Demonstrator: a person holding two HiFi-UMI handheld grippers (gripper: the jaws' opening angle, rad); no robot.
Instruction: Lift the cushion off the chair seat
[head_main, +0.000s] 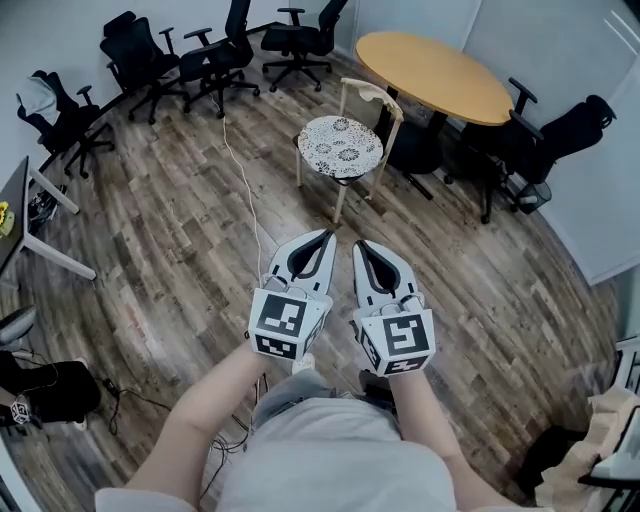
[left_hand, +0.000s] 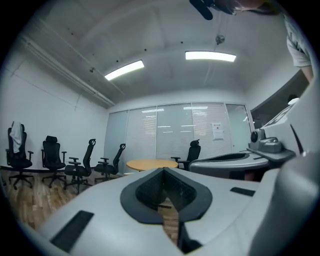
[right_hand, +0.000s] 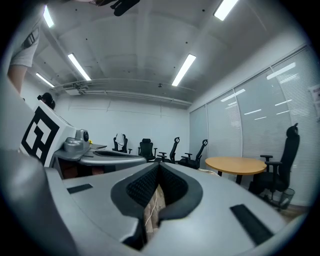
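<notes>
Cushion (head_main: 341, 146): round, white with a dark floral print. It lies flat on the seat of a pale wooden chair (head_main: 368, 92), just beside the oval wooden table (head_main: 435, 72).

Left gripper (head_main: 325, 236), right gripper (head_main: 360, 244): side by side, well short of the chair. Both have their jaws pressed together with nothing between them.

White cable (head_main: 243, 190): trails over the plank floor (head_main: 160, 240).

Black office chairs (head_main: 215, 55): near the wall.

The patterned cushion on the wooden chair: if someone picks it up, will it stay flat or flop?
The cushion looks thin and padded, so it is probably light and would droop if lifted by one edge. Its patterned fabric cover should grip rather than slip. Whether ties fasten it to the chair cannot be seen.
</notes>
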